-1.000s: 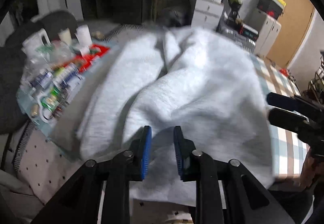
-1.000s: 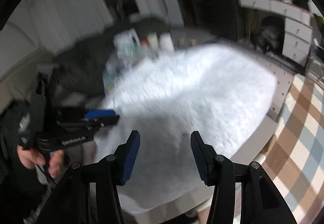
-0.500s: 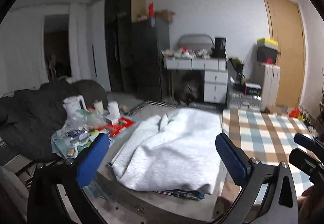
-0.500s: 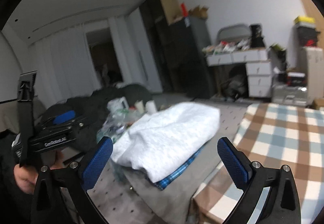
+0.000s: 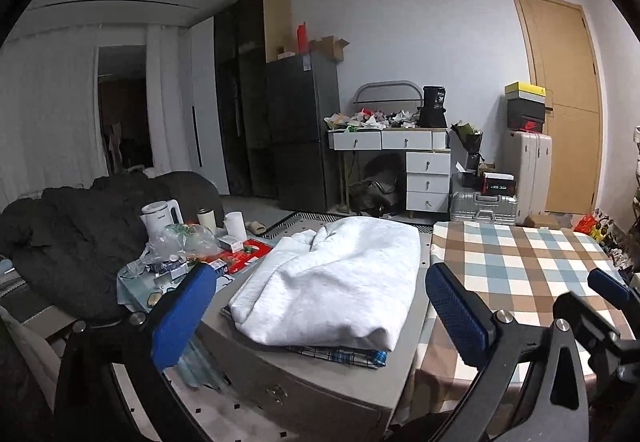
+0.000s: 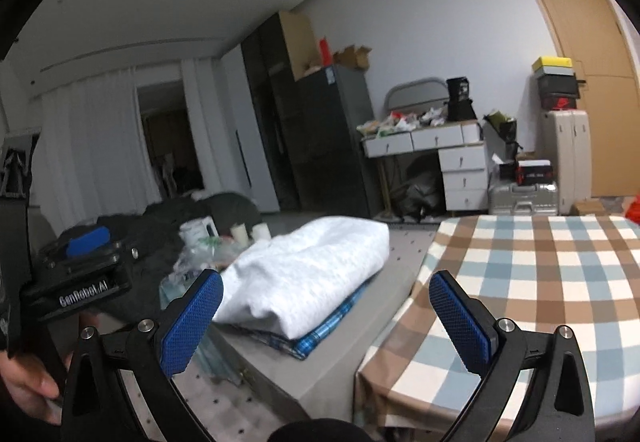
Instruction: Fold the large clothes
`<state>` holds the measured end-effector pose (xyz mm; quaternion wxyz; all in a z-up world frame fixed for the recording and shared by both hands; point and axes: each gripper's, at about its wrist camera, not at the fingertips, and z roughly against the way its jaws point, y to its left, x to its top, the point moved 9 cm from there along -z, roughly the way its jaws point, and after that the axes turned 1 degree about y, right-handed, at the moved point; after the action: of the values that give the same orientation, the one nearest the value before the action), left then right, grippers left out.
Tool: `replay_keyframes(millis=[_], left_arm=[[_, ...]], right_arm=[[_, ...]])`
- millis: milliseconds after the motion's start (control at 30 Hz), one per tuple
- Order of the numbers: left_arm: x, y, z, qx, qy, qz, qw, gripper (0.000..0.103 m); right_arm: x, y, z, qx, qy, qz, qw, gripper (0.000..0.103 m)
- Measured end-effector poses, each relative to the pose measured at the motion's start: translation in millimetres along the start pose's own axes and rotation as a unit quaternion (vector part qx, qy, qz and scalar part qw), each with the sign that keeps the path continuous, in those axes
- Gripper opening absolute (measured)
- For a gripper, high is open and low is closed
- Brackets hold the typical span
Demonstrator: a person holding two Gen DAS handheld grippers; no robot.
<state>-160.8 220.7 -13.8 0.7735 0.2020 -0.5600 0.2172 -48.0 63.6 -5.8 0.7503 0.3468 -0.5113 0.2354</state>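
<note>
Resting folded on a blue plaid garment (image 5: 340, 356) at the grey cabinet's (image 5: 320, 386) near edge, beside the checked tablecloth (image 5: 520, 262), the white sweatshirt (image 5: 332, 282) looks finished, so the left gripper (image 5: 320, 310) and right gripper (image 6: 326, 318) hover empty, jaws wide apart.

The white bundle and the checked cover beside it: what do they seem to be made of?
White bundle: soft, thick, matte fabric, perhaps fleece or cotton knit; it lies in rounded, puffy folds. Checked cover: thin woven cloth, matte, printed or woven in brown, blue and white squares; it drapes limply over the table edge.
</note>
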Motion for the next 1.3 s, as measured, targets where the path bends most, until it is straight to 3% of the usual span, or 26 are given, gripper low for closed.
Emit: replay_keyframes(millis=[300,767,1300], left_arm=[[-8,11,3,-0.010,0.012,0.030,0.9994,0.102],[-13,12,16,-0.007,0.008,0.034,0.9994,0.102],[-13,-1,26,-0.015,0.008,0.030,0.9994,0.102]], right_arm=[[1,7,24,-0.002,-0.015,-0.004,1.000,0.103],[2,28,35,0.005,-0.033,0.015,0.999,0.103],[1,14,42,0.011,-0.036,-0.012,0.999,0.103]])
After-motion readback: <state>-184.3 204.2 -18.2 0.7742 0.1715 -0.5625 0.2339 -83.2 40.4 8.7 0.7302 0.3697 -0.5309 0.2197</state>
